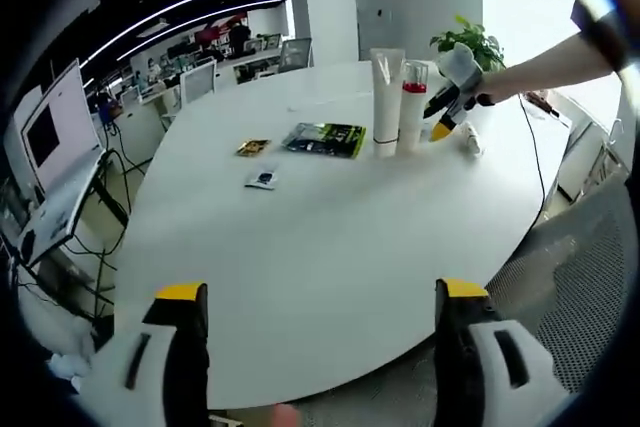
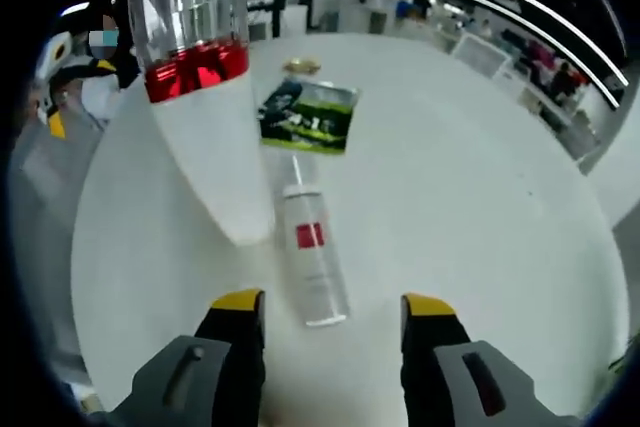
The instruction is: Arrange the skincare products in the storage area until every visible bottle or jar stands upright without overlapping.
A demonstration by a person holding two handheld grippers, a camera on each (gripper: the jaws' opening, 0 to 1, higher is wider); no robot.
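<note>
No legible text: the clear lying bottle (image 2: pixel 311 257) bears a red label patch, characters unreadable.

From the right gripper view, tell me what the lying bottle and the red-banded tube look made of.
Lying bottle: seemingly clear glossy plastic or glass, since the table shows through it around a red label. Red-banded tube: a matte white body, probably soft plastic, with a faceted, see-through, hard-looking cap.
</note>
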